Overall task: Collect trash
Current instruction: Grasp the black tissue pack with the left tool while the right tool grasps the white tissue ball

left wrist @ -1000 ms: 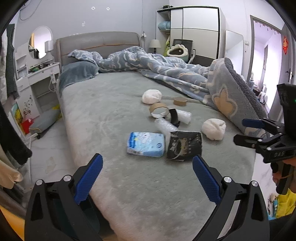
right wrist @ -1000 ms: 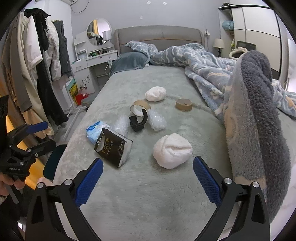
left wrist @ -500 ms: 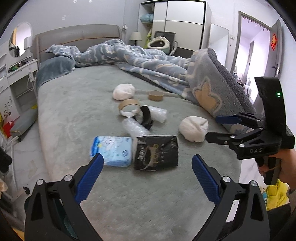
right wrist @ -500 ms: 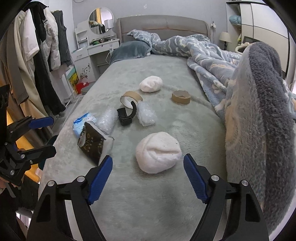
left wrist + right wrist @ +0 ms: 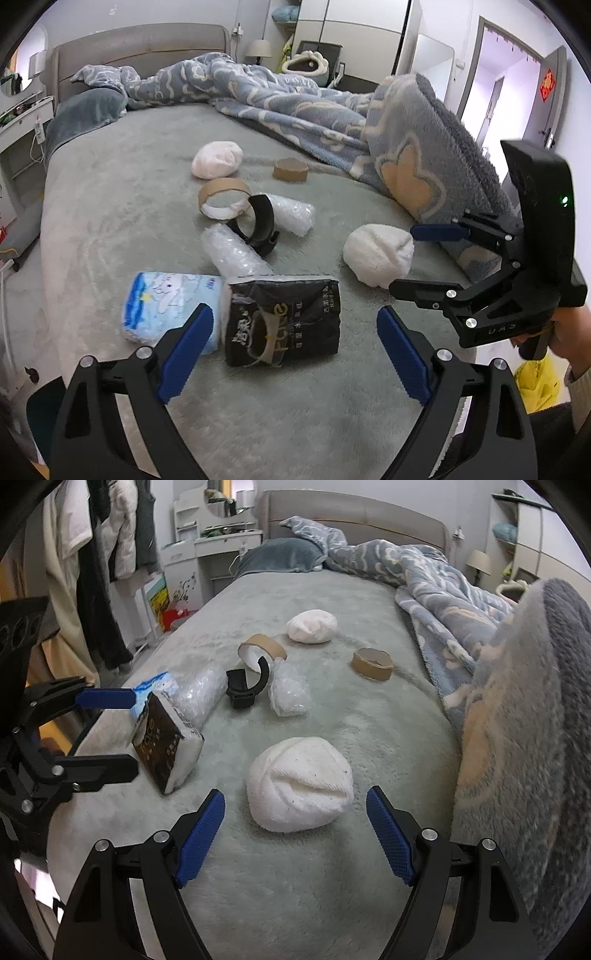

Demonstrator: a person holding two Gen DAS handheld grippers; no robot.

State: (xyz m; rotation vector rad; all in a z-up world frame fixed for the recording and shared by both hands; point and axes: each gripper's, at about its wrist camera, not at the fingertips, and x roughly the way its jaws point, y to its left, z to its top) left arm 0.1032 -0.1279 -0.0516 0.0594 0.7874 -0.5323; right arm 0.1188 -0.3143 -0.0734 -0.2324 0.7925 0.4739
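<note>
Nothing looks collected yet; all the trash lies on the grey bed (image 5: pixel 110 206). The left claw (image 5: pixel 291 343) is spread wide and empty, framing a black pack (image 5: pixel 282 321) that touches a blue pack (image 5: pixel 166 306); the right claw (image 5: pixel 295 834) is also apart and empty, just short of a white wad (image 5: pixel 299 788). Two bubble-wrap rolls (image 5: pixel 232 254), a black ring (image 5: pixel 258 225), two tape cores (image 5: pixel 221 197) and a far wad (image 5: pixel 217 159) still wait.

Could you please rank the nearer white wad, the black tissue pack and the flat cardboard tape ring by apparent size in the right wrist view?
1. Nearer white wad, though it lies closest to the camera.
2. Black tissue pack.
3. Flat cardboard tape ring, the farthest.
</note>
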